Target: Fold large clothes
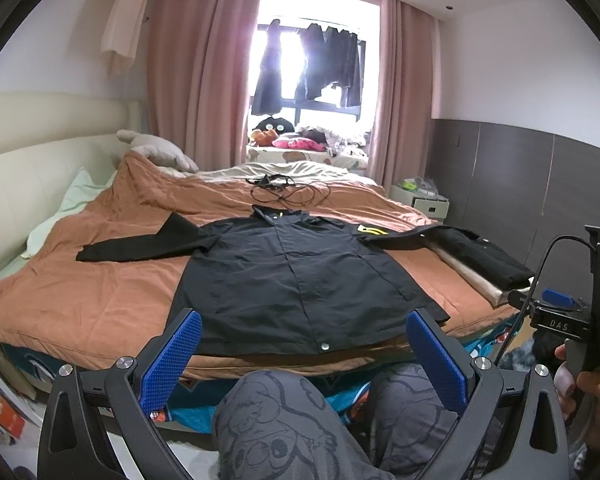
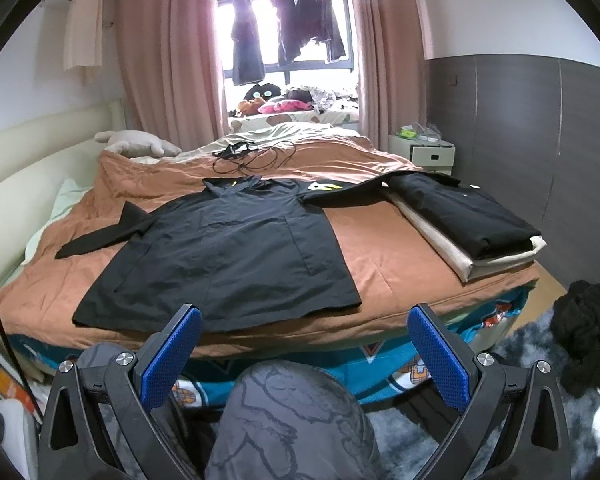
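A large black jacket (image 1: pixel 296 276) lies spread flat, front up, on the brown bed cover (image 1: pixel 100 292), sleeves stretched to both sides, collar toward the window. It also shows in the right wrist view (image 2: pixel 228 252). My left gripper (image 1: pixel 304 336) is open and empty, held above my knees just short of the jacket's hem. My right gripper (image 2: pixel 304 332) is open and empty, near the bed's front edge, to the right of the hem. The right gripper's body shows at the right edge of the left wrist view (image 1: pixel 572 312).
A folded black garment (image 2: pixel 460 208) lies on a beige folded piece (image 2: pixel 432 240) at the bed's right. Black cables (image 2: pixel 252 156) lie beyond the collar. A nightstand (image 2: pixel 424 152) stands at the right. A dark heap (image 2: pixel 588 332) lies on the rug.
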The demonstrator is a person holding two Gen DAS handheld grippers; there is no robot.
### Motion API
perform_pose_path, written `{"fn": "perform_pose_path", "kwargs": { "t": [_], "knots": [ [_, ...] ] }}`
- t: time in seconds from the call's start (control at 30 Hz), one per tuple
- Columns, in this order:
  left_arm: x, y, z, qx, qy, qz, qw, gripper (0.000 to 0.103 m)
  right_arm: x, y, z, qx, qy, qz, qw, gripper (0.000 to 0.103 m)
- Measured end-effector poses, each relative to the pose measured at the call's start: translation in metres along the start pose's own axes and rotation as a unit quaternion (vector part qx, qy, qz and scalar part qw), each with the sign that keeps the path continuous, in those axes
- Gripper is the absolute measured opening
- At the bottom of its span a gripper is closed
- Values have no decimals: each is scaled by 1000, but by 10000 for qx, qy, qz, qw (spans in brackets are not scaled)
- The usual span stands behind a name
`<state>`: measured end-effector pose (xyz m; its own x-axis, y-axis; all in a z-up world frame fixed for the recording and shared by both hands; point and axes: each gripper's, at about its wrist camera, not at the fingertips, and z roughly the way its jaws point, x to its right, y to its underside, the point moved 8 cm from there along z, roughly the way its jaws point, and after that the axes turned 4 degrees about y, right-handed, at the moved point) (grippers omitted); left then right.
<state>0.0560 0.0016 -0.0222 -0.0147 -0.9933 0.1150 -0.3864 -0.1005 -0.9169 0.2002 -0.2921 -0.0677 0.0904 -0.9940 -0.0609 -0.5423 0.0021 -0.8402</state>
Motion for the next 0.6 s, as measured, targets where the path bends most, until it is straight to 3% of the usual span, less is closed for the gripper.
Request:
{"fn": "perform_pose_path", "kwargs": {
  "t": [0.6],
  "knots": [
    [-11, -3, 2, -3, 13, -115, 9999, 102, -12, -5, 2, -21, -79, 108, 9999, 103]
  ]
}}
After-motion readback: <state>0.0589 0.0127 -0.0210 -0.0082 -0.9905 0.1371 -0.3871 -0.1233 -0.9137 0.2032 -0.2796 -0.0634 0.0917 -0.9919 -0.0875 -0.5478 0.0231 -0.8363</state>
